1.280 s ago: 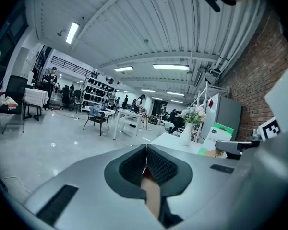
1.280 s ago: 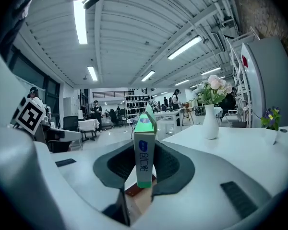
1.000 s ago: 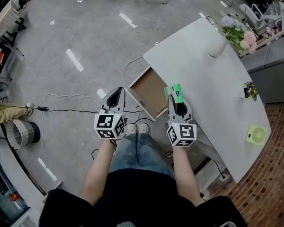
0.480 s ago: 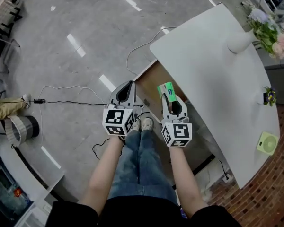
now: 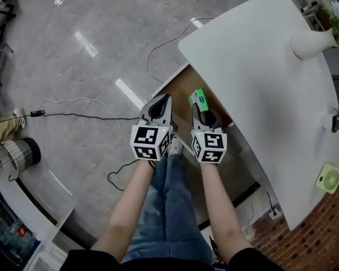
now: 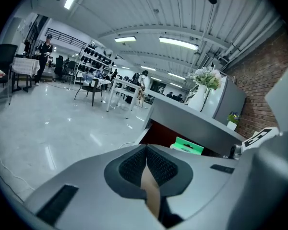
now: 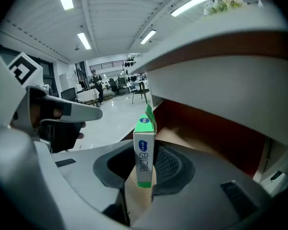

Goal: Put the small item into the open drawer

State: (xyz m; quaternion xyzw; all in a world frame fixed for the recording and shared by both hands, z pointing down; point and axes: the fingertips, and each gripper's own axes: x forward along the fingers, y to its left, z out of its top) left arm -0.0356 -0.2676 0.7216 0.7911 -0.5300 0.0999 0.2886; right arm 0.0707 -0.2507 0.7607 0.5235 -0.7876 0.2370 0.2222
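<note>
Your right gripper [image 5: 200,110] is clenched on the small green box [image 5: 199,97]; its own view shows the pads pressing both broad faces, with the box standing on end, long axis running out along the jaws, thin edge toward the camera. The relation that matters is box to open drawer [image 5: 181,89]; from the head view the box hangs over the brown drawer bottom, just outside the edge of the white table [image 5: 260,83]; the drawer's floor lies ahead of and below the jaw tips, and the table top overhangs it on the right. So I judge the coming move to be a short lowering and a release, with no sideways travel needed; keep clear of the table edge as you go down. Your left gripper [image 5: 158,107] is closed with nothing between its pads, just beside the right one near the drawer's front edge; the right is the nearer hand and the one carrying. Against a second ago: the box was then over the table's rim, to the right of the drawer; it now sits over the opening, and the left gripper has come in from over the floor [image 5: 90,66] toward the drawer.
</note>
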